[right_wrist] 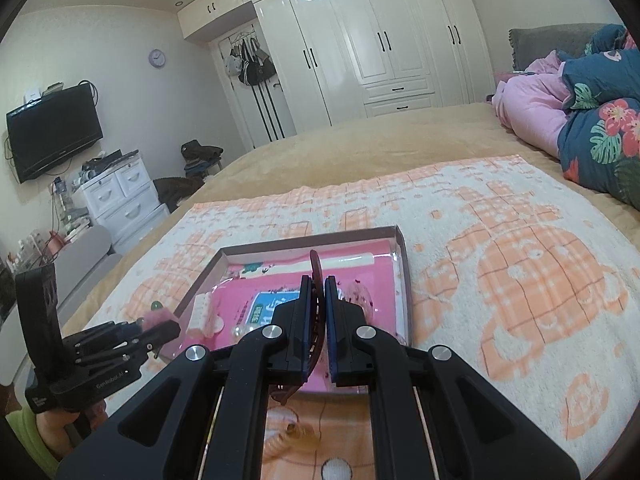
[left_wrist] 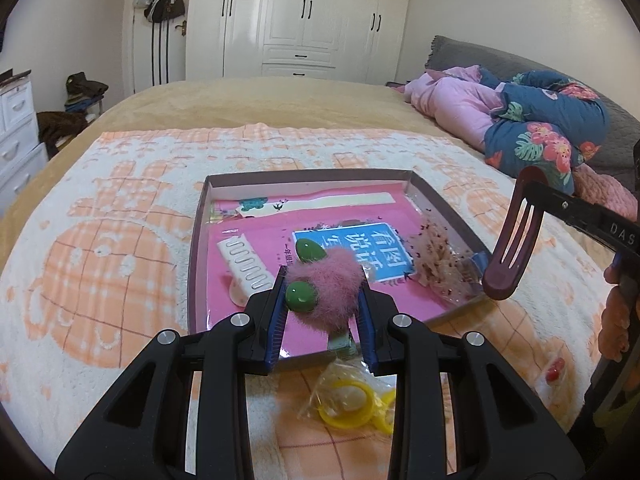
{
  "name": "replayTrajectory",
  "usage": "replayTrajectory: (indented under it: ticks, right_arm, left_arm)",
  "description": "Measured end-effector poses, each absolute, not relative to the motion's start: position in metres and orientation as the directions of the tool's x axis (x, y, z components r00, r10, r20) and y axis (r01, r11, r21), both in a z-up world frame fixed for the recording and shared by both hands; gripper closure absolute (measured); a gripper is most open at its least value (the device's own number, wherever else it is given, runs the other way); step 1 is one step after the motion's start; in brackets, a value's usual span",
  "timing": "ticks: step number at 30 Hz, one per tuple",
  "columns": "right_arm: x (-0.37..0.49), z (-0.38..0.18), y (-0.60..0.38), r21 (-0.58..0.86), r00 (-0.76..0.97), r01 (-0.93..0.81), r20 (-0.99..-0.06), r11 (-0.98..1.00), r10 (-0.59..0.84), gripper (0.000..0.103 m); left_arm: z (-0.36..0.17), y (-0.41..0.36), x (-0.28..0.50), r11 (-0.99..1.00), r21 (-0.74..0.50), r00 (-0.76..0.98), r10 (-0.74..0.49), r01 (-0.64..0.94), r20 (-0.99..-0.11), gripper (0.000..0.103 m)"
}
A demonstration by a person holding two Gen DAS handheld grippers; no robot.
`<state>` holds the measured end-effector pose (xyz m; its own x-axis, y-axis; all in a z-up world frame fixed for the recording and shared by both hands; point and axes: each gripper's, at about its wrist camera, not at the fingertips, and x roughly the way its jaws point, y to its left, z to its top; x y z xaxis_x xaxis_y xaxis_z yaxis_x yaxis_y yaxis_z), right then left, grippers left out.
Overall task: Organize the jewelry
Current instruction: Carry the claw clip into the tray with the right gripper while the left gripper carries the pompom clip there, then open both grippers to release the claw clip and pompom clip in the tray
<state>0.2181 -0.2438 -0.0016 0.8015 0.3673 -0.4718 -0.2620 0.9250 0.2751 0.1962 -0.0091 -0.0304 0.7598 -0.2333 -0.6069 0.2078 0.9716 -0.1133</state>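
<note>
Fluffy pink pom-pom hair clip with green beads [left_wrist: 326, 288] sits pinched in my left gripper [left_wrist: 323, 300] above the near edge of the shallow cardboard tray [left_wrist: 312, 176]; my right gripper [right_wrist: 319, 308] clamps a dark maroon snap clip [left_wrist: 514, 240] (held upright) over the tray's right side.

The right gripper [right_wrist: 319, 284] was clamped on a dark red hair clip [right_wrist: 317, 268], whose curved end stuck up between the blue pads [right_wrist: 331, 312]. It hung over the near edge of a shallow box [right_wrist: 404, 264] lined with pink, which lay on an orange-and-white towel [right_wrist: 520, 264] spread over the bed [right_wrist: 380, 136]. In the box lay a white clip [right_wrist: 202, 312]. At lower left the left gripper [right_wrist: 164, 322] gripped a pink fuzzy piece [right_wrist: 154, 316]. A coiled hair tie [right_wrist: 288, 438] lay on the towel beneath the right gripper.
</note>
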Motion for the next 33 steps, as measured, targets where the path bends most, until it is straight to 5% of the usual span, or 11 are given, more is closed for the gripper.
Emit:
replayTrajectory:
  ticks: [33]
  right_arm:
    - [0.263,-0.048,-0.200,0.325,0.718,-0.298,-0.543,0.898,0.435,0.096]
  left_arm:
    - [-0.071,-0.007,0.228,0.972,-0.137,0.714,-0.233,0.190,-0.661,0.080]
